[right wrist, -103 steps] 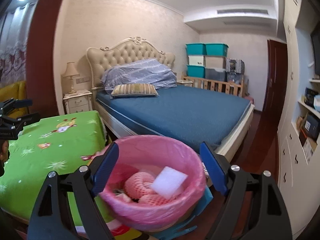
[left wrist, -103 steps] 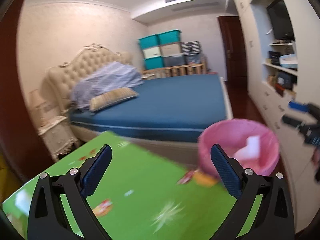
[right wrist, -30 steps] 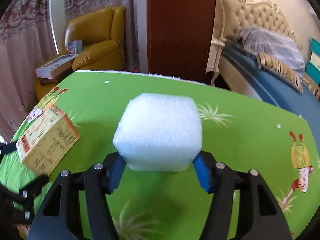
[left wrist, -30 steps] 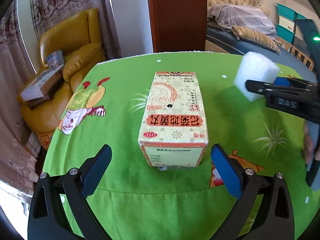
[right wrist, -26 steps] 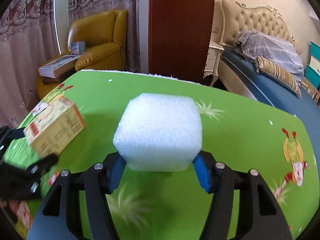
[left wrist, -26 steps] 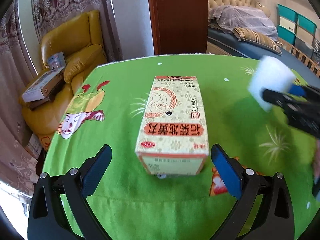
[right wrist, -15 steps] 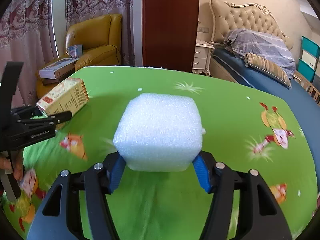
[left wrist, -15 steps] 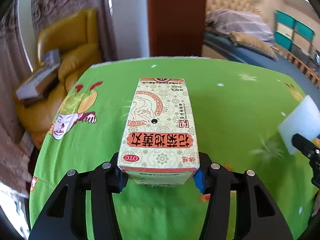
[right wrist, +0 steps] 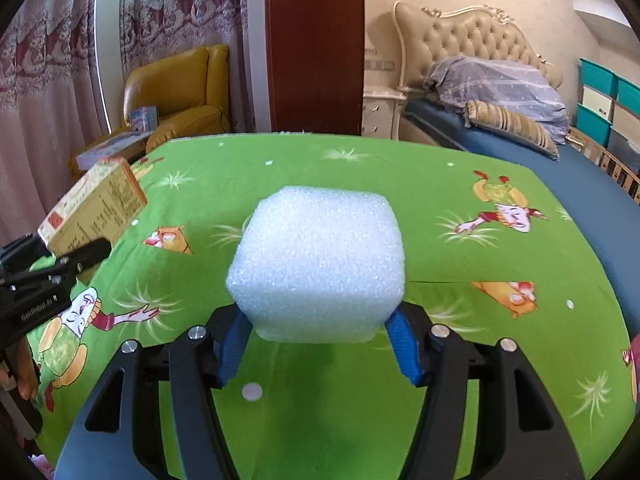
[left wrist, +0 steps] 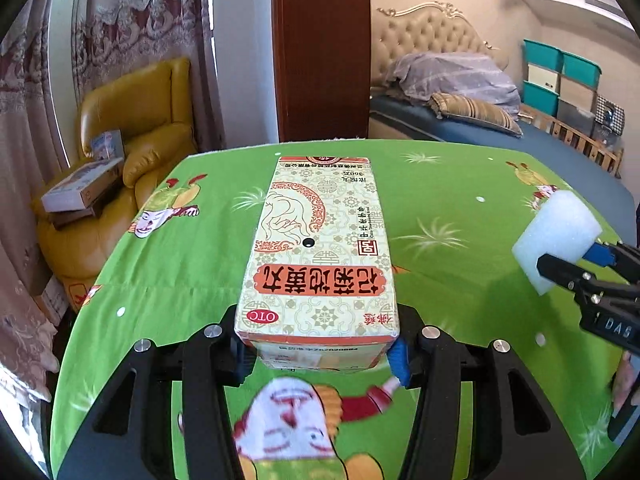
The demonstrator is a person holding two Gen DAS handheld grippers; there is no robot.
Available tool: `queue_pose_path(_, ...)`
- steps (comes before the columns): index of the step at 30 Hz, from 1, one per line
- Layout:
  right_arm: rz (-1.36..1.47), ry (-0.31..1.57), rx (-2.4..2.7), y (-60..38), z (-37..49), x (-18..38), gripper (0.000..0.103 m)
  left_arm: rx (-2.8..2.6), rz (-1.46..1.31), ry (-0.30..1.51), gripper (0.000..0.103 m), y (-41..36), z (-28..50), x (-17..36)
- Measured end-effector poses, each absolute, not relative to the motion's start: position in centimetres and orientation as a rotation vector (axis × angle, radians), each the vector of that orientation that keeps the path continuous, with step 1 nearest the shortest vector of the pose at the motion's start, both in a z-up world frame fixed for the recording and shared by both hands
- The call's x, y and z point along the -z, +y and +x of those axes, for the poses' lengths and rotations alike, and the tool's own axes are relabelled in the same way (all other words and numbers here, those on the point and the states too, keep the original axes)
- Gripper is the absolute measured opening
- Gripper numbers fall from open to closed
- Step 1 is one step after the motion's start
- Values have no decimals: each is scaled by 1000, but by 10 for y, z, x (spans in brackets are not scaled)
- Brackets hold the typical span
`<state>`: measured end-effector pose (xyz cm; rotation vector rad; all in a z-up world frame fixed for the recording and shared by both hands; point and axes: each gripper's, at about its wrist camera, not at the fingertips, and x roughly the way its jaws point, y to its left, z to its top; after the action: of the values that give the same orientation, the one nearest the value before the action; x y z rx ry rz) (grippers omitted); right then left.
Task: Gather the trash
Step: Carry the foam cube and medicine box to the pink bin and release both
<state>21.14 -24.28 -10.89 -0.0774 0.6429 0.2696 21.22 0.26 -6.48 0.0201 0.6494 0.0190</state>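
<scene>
My left gripper (left wrist: 320, 356) is shut on a cream and red medicine box (left wrist: 320, 248) and holds it above the green table cloth (left wrist: 180, 264). The box also shows in the right wrist view (right wrist: 94, 210), held at the left. My right gripper (right wrist: 318, 340) is shut on a white foam block (right wrist: 320, 260) and holds it above the table. The foam block also shows at the right of the left wrist view (left wrist: 556, 232). The pink trash bin is out of view.
A yellow armchair (left wrist: 132, 120) with boxes (left wrist: 80, 188) on it stands beyond the table's left edge. A dark wooden pillar (left wrist: 320, 48) stands behind the table. A blue bed (right wrist: 520, 136) lies to the right.
My left gripper has closed on the medicine box and lifted it off the table. My right gripper has carried the foam block back and to the right.
</scene>
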Motion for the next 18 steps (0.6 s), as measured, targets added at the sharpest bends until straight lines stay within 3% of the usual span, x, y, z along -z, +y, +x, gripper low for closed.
queue_pose_path(18,-122,575,-199,-240,194,103,59,-35,22,629,50,-3,205,66)
